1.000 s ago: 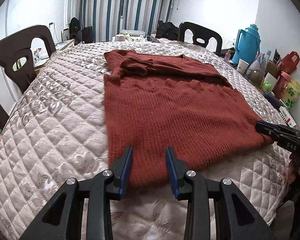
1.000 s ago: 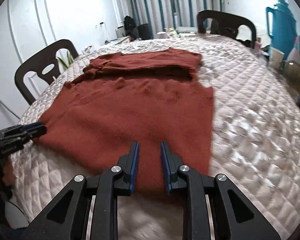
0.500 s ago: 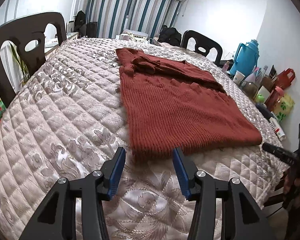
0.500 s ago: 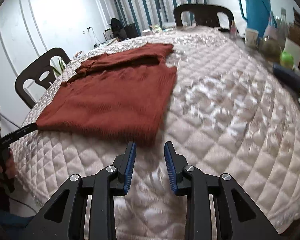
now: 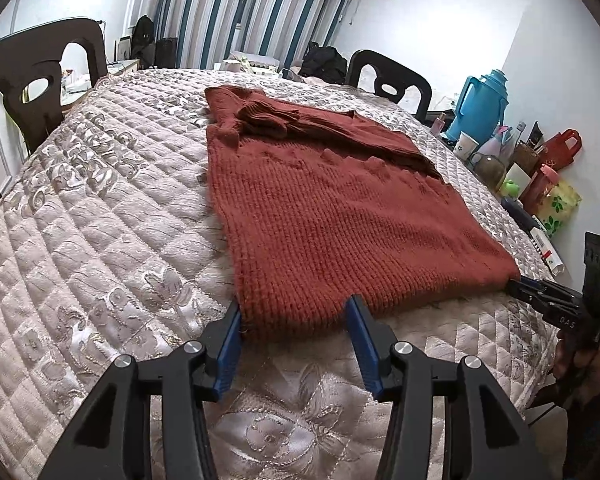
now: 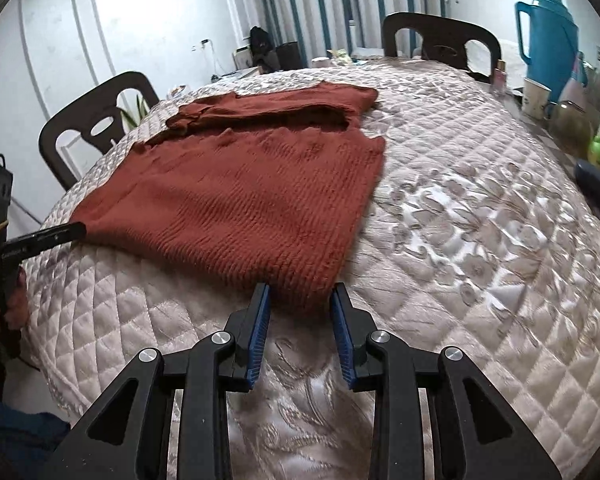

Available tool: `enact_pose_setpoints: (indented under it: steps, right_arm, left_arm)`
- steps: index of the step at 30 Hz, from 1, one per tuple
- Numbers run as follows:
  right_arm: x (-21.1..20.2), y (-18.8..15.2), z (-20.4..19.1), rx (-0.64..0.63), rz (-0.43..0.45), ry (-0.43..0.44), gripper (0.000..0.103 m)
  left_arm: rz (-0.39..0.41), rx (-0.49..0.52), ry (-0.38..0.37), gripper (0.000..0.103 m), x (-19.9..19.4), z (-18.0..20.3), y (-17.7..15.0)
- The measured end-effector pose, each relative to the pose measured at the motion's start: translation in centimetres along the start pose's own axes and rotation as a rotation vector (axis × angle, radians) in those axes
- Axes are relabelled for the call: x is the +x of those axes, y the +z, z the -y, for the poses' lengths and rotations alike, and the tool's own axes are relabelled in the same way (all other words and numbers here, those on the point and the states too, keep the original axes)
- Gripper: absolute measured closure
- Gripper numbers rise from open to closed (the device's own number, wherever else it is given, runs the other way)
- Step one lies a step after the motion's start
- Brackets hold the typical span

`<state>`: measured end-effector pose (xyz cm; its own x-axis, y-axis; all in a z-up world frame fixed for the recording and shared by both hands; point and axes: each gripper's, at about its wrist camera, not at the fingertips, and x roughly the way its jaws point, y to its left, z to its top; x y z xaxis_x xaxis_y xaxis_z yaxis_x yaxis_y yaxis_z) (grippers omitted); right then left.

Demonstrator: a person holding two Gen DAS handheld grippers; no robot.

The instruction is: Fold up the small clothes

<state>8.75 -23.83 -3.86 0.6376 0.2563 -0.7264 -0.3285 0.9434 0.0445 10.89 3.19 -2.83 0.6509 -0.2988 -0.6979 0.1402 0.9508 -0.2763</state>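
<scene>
A rust-red knitted sweater (image 5: 332,200) lies flat on the quilted table cover, its sleeves folded across the far end. My left gripper (image 5: 294,312) is open, its blue pads either side of the near left hem corner. My right gripper (image 6: 300,296) is open, its pads either side of the near right hem corner of the sweater (image 6: 240,200). Each gripper shows in the other's view: the right one (image 5: 540,294) at the sweater's right corner, the left one (image 6: 48,236) at its left corner.
The quilted beige table cover (image 5: 92,240) fills the table. Dark chairs stand at the left (image 5: 32,80) and the far side (image 5: 388,80). A blue thermos (image 5: 480,104), cups, bottles and bags crowd the right edge.
Both grippers drew back off the sweater, moved apart to its two near hem corners and opened wider; they now close in on the corners.
</scene>
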Motion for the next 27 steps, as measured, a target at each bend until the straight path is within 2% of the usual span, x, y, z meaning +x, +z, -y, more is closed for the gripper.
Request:
enact_pose_setpoints:
  steps: [4,5,6,9,19,27]
  right_arm:
    - [0.3,0.1,0.2,0.025,0.011,0.043,0.072]
    - [0.4,0.2,0.2,0.030,0.014,0.048,0.075]
    - [0.6,0.3,0.1,0.032,0.016,0.053,0.084]
    - [0.6,0.7,0.0,0.042,0.026,0.085,0.090]
    - [-3.5,0.3,1.3,0.085,0.088,0.179,0.092]
    - [-8.1,-2.0,0.1,0.048,0.048,0.227,0.092]
  left_arm:
    - [-0.004,0.012,0.006,0.060,0.2,0.0,-0.1]
    - [-0.004,0.017,0.007,0.067,0.2,0.1,0.0]
    - [-0.005,0.021,0.001,0.073,0.2,0.2,0.0]
    - [-0.006,0.017,-0.021,0.079,0.1,0.2,0.2]
    - [0.039,-0.039,-0.125,0.082,-3.9,-1.0,-0.6]
    - [0.012,-0.082,-0.162,0.081,-8.3,-1.1,-3.3]
